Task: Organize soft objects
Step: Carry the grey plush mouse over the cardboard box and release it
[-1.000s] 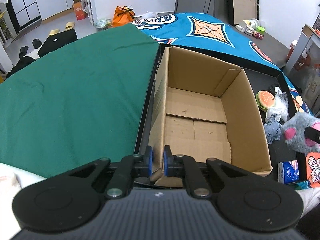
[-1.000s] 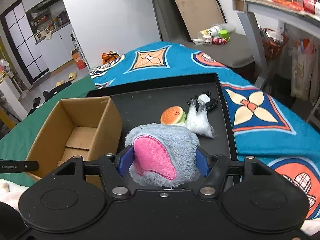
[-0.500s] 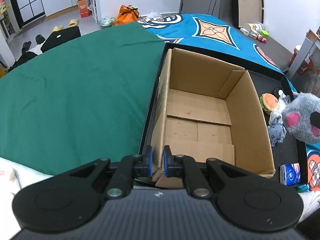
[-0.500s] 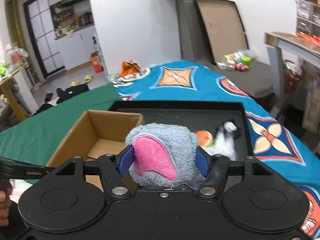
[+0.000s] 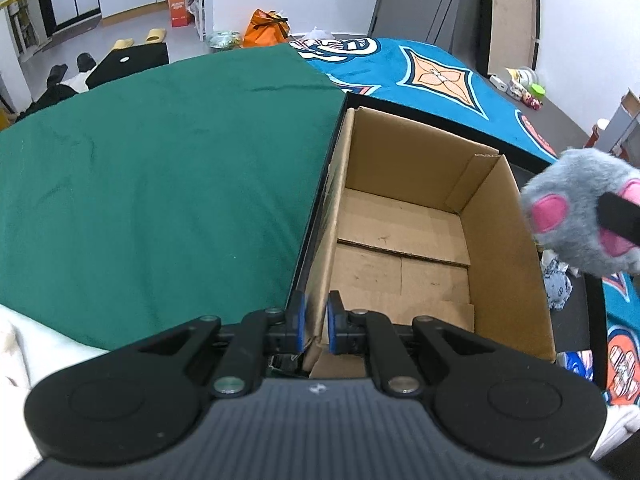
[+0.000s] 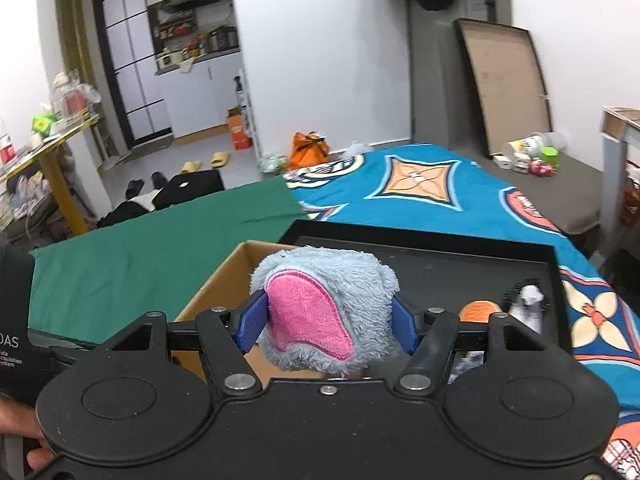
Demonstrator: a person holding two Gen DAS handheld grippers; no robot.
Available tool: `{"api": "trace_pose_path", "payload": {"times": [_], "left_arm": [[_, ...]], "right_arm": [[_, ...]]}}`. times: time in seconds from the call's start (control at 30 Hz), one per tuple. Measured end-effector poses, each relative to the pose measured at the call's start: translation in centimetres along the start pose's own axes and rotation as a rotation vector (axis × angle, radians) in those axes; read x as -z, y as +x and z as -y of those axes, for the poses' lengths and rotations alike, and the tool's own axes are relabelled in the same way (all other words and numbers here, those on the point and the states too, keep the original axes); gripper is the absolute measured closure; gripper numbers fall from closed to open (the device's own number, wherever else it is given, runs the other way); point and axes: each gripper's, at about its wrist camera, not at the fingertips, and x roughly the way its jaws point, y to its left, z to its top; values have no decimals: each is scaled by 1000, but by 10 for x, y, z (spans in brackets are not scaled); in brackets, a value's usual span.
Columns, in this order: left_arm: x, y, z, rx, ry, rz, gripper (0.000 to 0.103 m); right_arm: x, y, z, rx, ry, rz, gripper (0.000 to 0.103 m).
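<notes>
An open cardboard box [image 5: 404, 240] stands empty at the left end of a black tray [image 6: 460, 256]. My left gripper [image 5: 316, 322] is shut on the box's near left wall, pads pinching the cardboard edge. My right gripper [image 6: 326, 322] is shut on a grey plush toy [image 6: 332, 304] with a pink patch, held in the air. In the left wrist view the plush toy [image 5: 580, 204] hangs at the box's right rim. In the right wrist view the box [image 6: 224, 288] lies just beyond and left of the toy.
A burger-shaped toy [image 6: 478, 310], a small clear bag [image 6: 528, 304] and a small grey patterned plush [image 5: 558, 284] lie on the tray right of the box. Green cloth [image 5: 160, 184] covers the left, a blue patterned cloth [image 6: 440, 192] the right. A hand [image 6: 24, 432] holds the left gripper.
My right gripper has carried the grey plush toy up and leftward, from over the tray to the box's right rim. The left gripper keeps its grip on the box wall.
</notes>
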Motion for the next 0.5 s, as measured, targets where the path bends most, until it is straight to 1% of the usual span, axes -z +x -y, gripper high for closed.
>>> {"api": "trace_pose_path", "payload": {"times": [0.13, 0.23, 0.27, 0.3, 0.33, 0.37, 0.43, 0.5], "left_arm": [[0, 0, -4, 10, -11, 5, 92], [-1, 5, -7, 10, -17, -15, 92], [-2, 7, -8, 3, -21, -22, 92], [-3, 8, -9, 1, -28, -23, 92], [-3, 8, -11, 7, -36, -24, 92], [-4, 8, -11, 12, -40, -25, 92], [-3, 7, -10, 17, -37, -24, 92], [-3, 7, -6, 3, -25, -26, 92]], "right_arm": [[1, 13, -16, -17, -25, -20, 40], [1, 19, -23, -30, -35, -29, 39], [1, 19, -26, -41, -38, -27, 34], [1, 20, -29, -51, -44, -26, 25], [0, 21, -32, -49, -49, -26, 20], [0, 21, -34, -37, -54, -24, 11], [2, 20, -35, -8, -64, -16, 9], [4, 18, -33, -2, -66, -27, 9]]}}
